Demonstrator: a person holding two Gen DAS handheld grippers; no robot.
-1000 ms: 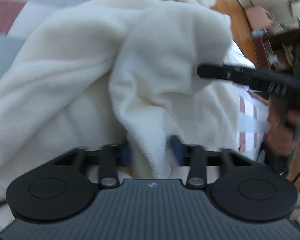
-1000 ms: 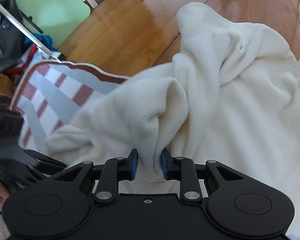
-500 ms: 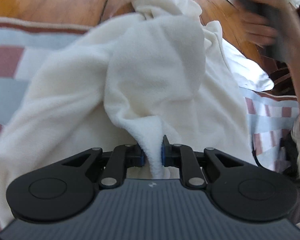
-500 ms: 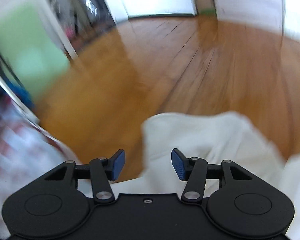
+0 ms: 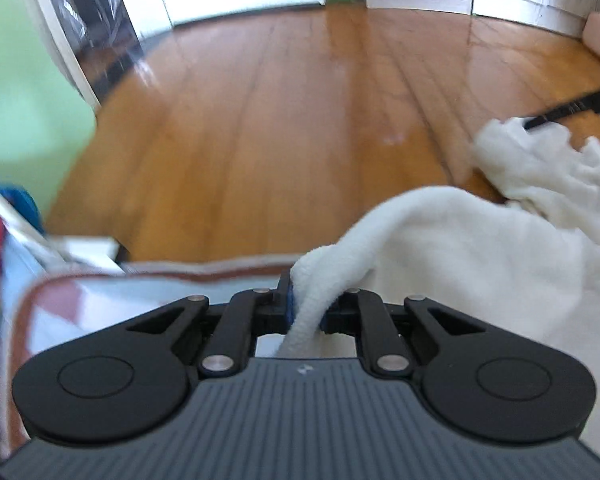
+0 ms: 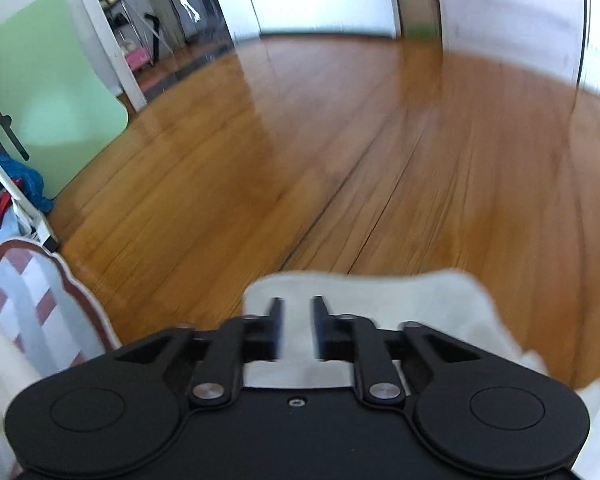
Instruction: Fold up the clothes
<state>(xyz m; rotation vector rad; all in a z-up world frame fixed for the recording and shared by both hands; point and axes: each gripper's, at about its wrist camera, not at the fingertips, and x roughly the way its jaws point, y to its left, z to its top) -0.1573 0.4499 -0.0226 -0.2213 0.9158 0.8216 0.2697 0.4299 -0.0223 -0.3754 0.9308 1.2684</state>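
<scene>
Fleece garment (image 5: 480,264) is bunched at 4 o'clock over the checkered blanket (image 5: 72,300), pinched tight in the closing left gripper (image 5: 306,312). Right gripper (image 6: 297,332) sits parted over white cloth, gripping nothing.

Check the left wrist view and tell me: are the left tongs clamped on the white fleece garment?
Yes, the left tongs pinch a bunched fold of the white fleece garment, which runs up between their pads.

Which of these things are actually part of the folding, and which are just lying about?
Part of the job:
white fleece garment
left gripper, pinching it
right gripper
checked blanket underneath

Lying about:
green board
blue cloth
</scene>
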